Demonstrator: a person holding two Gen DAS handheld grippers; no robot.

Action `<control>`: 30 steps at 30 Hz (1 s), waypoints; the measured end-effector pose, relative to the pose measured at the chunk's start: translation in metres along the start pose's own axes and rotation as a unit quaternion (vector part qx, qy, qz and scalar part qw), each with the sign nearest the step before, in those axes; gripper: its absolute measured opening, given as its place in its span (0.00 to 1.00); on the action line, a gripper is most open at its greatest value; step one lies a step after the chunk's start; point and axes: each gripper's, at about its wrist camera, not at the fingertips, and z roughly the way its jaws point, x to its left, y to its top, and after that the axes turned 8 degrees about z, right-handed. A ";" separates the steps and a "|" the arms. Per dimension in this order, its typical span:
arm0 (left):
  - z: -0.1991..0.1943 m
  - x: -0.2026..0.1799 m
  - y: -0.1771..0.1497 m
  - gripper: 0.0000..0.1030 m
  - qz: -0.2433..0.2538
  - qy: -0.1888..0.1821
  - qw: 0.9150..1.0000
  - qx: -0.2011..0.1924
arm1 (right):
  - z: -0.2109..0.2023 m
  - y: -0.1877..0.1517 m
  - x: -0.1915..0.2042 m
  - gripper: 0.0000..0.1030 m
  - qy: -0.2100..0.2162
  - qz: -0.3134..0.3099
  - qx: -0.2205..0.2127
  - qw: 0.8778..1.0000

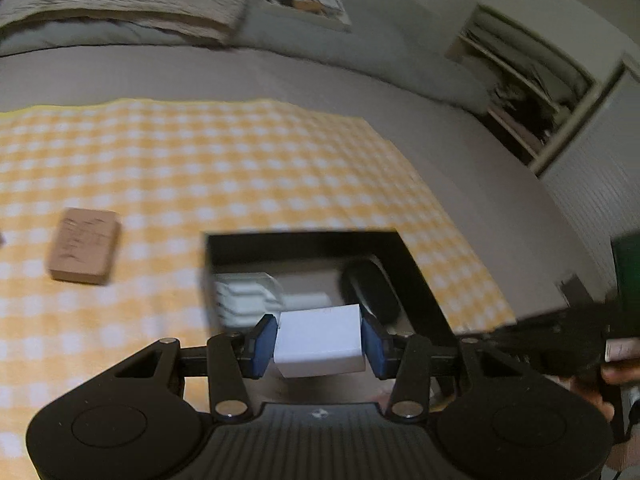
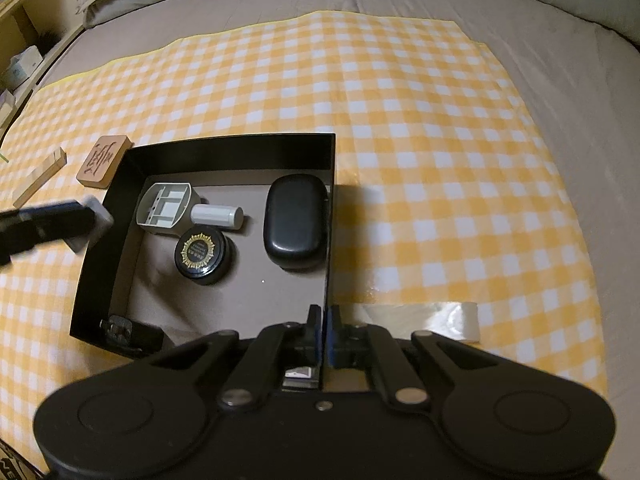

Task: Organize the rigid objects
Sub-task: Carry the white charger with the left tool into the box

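Block (image 1: 320,340), white and pinched between the left claw's (image 1: 320,344) blue pads, is hanging over the tray's (image 2: 100,232) left wall, while the right claw (image 2: 324,334) is clamping its near wall, so an early release is risking a drop outside onto the cloth (image 2: 400,120).

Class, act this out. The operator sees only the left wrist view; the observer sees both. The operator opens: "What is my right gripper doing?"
Observer: The right gripper is shut on the near right wall of the black open-topped box.
Operator: Where could my small white rectangular block go?
Observer: Bare floor shows in the box's near half, in front of a round black jar with a gold-emblem lid.
Operator: What else remains outside?
Observer: A pale wooden stick lies left of the engraved wooden tile.
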 end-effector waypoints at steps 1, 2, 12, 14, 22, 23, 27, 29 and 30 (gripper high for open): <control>0.005 -0.006 -0.002 0.46 0.005 -0.003 1.000 0.008 | 0.000 0.000 0.000 0.03 0.001 0.001 0.000 1.000; 0.011 -0.012 -0.005 0.46 0.008 -0.006 1.000 0.017 | -0.001 0.000 0.000 0.03 0.002 0.001 0.000 1.000; 0.043 -0.037 -0.018 0.46 0.050 0.047 0.996 0.059 | -0.004 -0.002 0.000 0.03 0.001 -0.008 -0.003 1.000; 0.041 -0.034 -0.017 0.46 0.050 0.060 0.995 0.055 | -0.004 -0.002 0.001 0.03 0.002 -0.008 -0.003 1.000; 0.032 -0.025 -0.018 0.46 0.076 0.090 0.991 0.061 | -0.004 -0.002 0.001 0.03 0.002 -0.008 -0.003 1.000; 0.032 -0.025 -0.019 0.47 0.076 0.090 0.991 0.063 | -0.004 -0.001 0.000 0.03 0.002 -0.007 -0.003 1.000; 0.031 -0.024 -0.020 0.59 0.075 0.093 0.991 0.064 | -0.003 -0.002 0.001 0.03 0.004 -0.008 -0.003 1.000; 0.029 -0.024 -0.020 0.60 0.071 0.090 0.991 0.064 | -0.003 -0.001 0.001 0.03 0.002 -0.008 -0.003 1.000; 0.028 -0.024 -0.020 0.60 0.071 0.088 0.992 0.064 | -0.003 -0.002 0.001 0.03 0.002 -0.008 -0.003 1.000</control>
